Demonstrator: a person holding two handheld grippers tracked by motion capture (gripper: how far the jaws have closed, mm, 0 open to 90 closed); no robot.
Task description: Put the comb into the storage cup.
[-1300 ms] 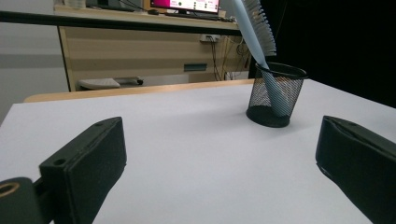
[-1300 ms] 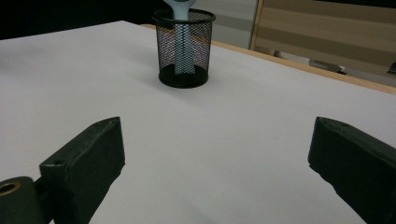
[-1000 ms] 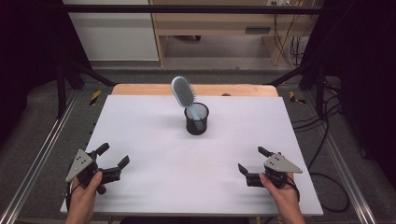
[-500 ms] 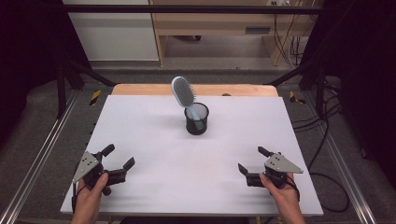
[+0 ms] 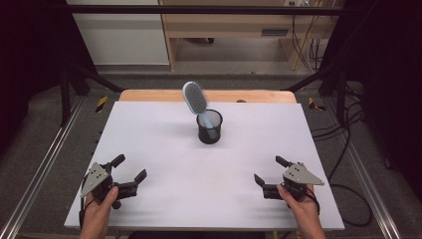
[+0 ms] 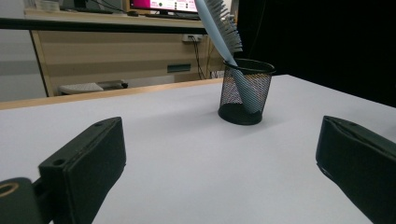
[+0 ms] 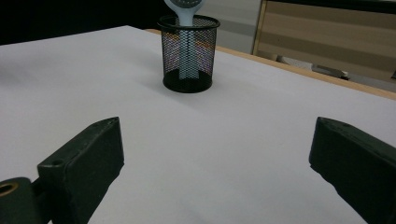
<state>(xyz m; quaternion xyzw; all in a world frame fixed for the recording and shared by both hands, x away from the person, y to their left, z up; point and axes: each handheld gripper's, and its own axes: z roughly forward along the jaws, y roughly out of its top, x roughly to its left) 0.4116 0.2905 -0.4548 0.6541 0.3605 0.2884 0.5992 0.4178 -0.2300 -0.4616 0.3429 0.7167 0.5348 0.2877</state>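
Note:
A black mesh cup (image 5: 209, 127) stands upright at the far middle of the white table (image 5: 159, 134). A pale blue hairbrush (image 5: 194, 99) stands in it handle down, its head leaning up and to the left. The left gripper view shows the mesh cup (image 6: 245, 91) and the hairbrush (image 6: 220, 25) ahead to the right; the right gripper view shows the mesh cup (image 7: 188, 53) ahead to the left. My left gripper (image 5: 130, 168) is open near the front left corner. My right gripper (image 5: 271, 170) is open near the front right. Both are empty and well short of the cup.
A wooden strip (image 5: 149, 95) runs along the table's far edge. Metal rails (image 5: 45, 164) flank the table on the floor. Black cables (image 5: 343, 149) trail on the floor at the right. A wooden bench (image 5: 234, 22) stands beyond the table.
My left gripper has drifted a little to the right and toward the front edge. My right gripper and the cup with the brush have stayed put.

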